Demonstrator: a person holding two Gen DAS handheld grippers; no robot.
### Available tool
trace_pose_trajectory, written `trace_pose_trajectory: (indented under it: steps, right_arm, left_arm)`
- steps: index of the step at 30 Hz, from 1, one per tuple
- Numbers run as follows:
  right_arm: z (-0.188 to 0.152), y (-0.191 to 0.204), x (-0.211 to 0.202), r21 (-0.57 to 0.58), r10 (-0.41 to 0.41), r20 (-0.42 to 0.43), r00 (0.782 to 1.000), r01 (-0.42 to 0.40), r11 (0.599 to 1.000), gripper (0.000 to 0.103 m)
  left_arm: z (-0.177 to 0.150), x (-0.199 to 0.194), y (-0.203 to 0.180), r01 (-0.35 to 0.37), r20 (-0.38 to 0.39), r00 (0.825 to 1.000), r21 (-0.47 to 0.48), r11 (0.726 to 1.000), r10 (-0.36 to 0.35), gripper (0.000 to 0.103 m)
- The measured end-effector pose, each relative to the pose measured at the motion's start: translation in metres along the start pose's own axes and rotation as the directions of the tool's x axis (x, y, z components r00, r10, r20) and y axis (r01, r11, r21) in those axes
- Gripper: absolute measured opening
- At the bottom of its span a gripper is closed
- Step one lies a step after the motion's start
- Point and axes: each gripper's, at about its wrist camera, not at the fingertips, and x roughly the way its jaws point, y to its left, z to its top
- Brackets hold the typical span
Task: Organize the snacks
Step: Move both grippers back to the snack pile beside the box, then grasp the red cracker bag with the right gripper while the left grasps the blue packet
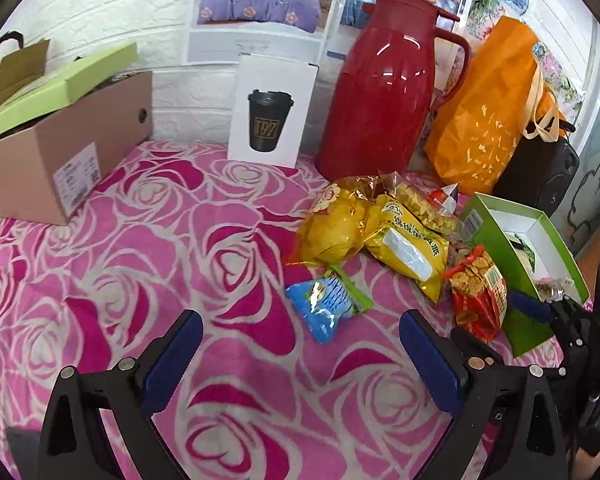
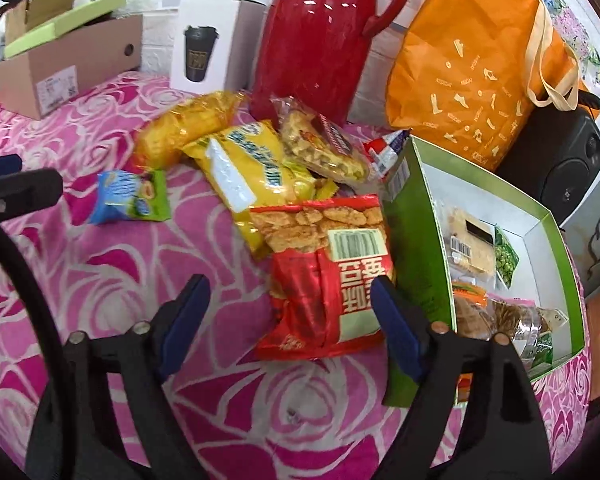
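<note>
A pile of snack bags lies on the pink rose cloth. A red bag (image 2: 324, 280) lies nearest, with a yellow bag (image 2: 244, 168), an orange-yellow bag (image 2: 184, 124), a clear cracker pack (image 2: 320, 144) and a small blue-green packet (image 2: 130, 196) behind it. A green box (image 2: 420, 240) to the right holds several snacks. My right gripper (image 2: 290, 312) is open, its fingers either side of the red bag's near end. My left gripper (image 1: 300, 344) is open and empty over the cloth, just short of the blue-green packet (image 1: 328, 300). The red bag (image 1: 478, 296) and the green box (image 1: 496, 248) also show there.
A red thermos jug (image 1: 384, 88), a white cup carton (image 1: 272, 112), an orange tote bag (image 1: 488, 112) and a black speaker (image 1: 540, 176) stand at the back. A cardboard box (image 1: 60, 156) with a light green lid sits back left.
</note>
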Motion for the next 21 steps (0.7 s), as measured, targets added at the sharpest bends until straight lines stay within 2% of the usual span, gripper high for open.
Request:
trace_pose_trajectory:
  steps: [2,4,5,7,10,13,14,16,17,19,20,21]
  right_arm:
    - [0.0,0.001,0.007,-0.026,-0.021,-0.007,1.0,0.021,0.999,0.079]
    - [0.0,0.003,0.011,-0.056,-0.056,0.001,0.998,0.056,0.997,0.067]
    - [0.0,0.003,0.012,-0.068,-0.086,0.009,0.996,0.087,0.994,0.053]
    - [0.002,-0.001,0.012,-0.059,-0.07,0.016,0.997,0.071,0.996,0.047]
    - [0.005,-0.008,0.004,-0.041,-0.002,0.024,1.0,0.003,0.999,0.04]
    - [0.005,-0.018,-0.011,0.02,0.109,0.033,0.993,-0.11,0.994,0.037]
    - [0.003,-0.022,-0.017,0.055,0.172,0.036,0.984,-0.174,0.983,0.036]
    - [0.0,-0.026,-0.024,0.109,0.256,0.039,0.966,-0.258,0.96,0.036]
    - [-0.001,-0.026,-0.027,0.121,0.283,0.04,0.958,-0.286,0.95,0.036]
    - [-0.006,-0.027,-0.031,0.151,0.351,0.042,0.936,-0.353,0.923,0.036]
    - [-0.008,-0.027,-0.033,0.171,0.388,0.042,0.921,-0.39,0.905,0.033]
    - [-0.01,-0.027,-0.035,0.184,0.417,0.044,0.908,-0.418,0.89,0.018]
  left_arm:
    - [0.005,0.013,-0.005,0.011,-0.014,1.0,0.008,1.0,-0.011,0.099]
    - [0.009,0.026,-0.011,0.015,-0.036,0.999,0.026,1.0,-0.014,0.091]
    - [0.011,0.033,-0.014,0.019,-0.051,0.999,0.037,0.999,-0.017,0.089]
    - [0.013,0.045,-0.017,0.015,-0.069,0.998,0.054,0.998,-0.012,0.088]
    - [0.014,0.062,-0.019,-0.015,-0.096,0.995,0.067,0.998,0.021,0.085]
    - [0.012,0.073,-0.018,0.001,-0.133,0.991,0.054,0.999,0.006,0.067]
    - [0.01,0.075,-0.018,0.002,-0.142,0.99,0.055,0.998,0.006,0.058]
    - [0.008,0.074,-0.022,-0.012,-0.129,0.991,0.086,0.996,0.023,0.047]
    - [0.007,0.074,-0.024,0.0,-0.135,0.991,0.098,0.995,0.014,0.035]
    - [0.005,0.07,-0.028,0.008,-0.142,0.99,0.111,0.994,0.008,0.029]
    - [0.003,0.067,-0.029,0.008,-0.142,0.99,0.118,0.993,0.009,0.026]
    - [0.001,0.063,-0.031,0.011,-0.141,0.99,0.125,0.992,0.006,0.026]
